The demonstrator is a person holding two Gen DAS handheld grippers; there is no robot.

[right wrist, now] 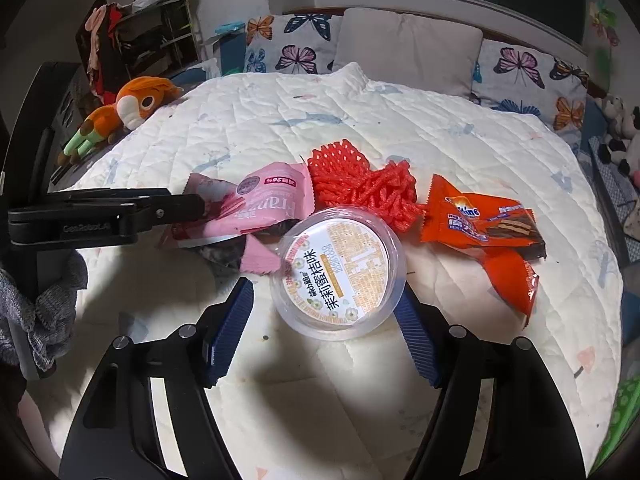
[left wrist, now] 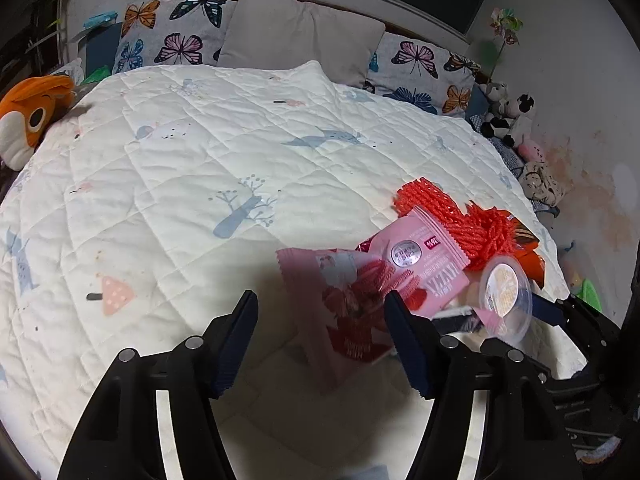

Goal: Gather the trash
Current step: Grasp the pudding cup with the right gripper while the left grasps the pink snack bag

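Observation:
A heap of trash lies on the white quilt [left wrist: 180,200]. In it are a red foam fruit net [right wrist: 360,184], an orange snack wrapper [right wrist: 492,236], a pink Franzzi wrapper [right wrist: 272,204] and a clear lidded plastic cup [right wrist: 338,272]. My left gripper [left wrist: 320,296] is open over a second pink wrapper [left wrist: 340,308], which lies flat between its fingers. My right gripper [right wrist: 325,292] straddles the cup. Its right pad is at the cup's rim and a gap shows at the left pad, so it stands open. From the right wrist view, the left gripper's fingers [right wrist: 180,206] reach the pink wrappers from the left.
Butterfly pillows [left wrist: 176,32] and a beige cushion [left wrist: 300,36] line the bed's far end. An orange plush toy [right wrist: 132,104] sits at the left edge and cow plushes [left wrist: 508,116] at the right by the wall. A grey sleeve [right wrist: 44,312] shows at the left.

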